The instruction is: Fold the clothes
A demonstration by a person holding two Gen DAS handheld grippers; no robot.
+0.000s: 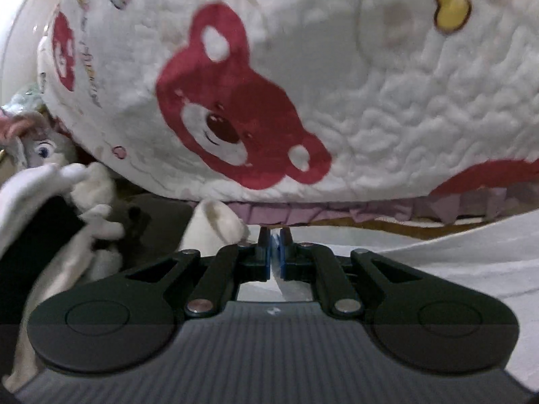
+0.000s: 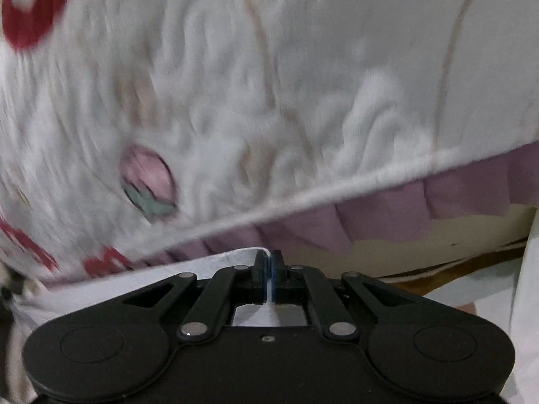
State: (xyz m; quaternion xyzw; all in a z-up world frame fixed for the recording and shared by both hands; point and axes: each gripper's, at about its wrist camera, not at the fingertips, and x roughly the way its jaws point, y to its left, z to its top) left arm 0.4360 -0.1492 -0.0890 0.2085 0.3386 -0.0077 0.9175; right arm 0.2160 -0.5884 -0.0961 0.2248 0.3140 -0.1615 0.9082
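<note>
A pale white garment (image 1: pixel 438 262) spreads to the right below my left gripper (image 1: pixel 272 235). That gripper is shut, with a thin fold of the white fabric pinched between its blue-padded fingers. In the right wrist view the same white garment (image 2: pixel 118 286) runs off to the left. My right gripper (image 2: pixel 268 257) is shut on its hemmed edge, and a sliver of cloth shows between the jaws. Both grippers point at the side of a bed. How much of the garment hangs below them is hidden.
A white quilted bedspread with red bear prints (image 1: pixel 235 118) and a purple ruffle (image 1: pixel 370 212) fills the view ahead, blurred in the right wrist view (image 2: pixel 269 84). Plush toys (image 1: pixel 43 148) and cream cloth (image 1: pixel 94 202) lie at the left. A tan bed base (image 2: pixel 421 252) shows under the ruffle.
</note>
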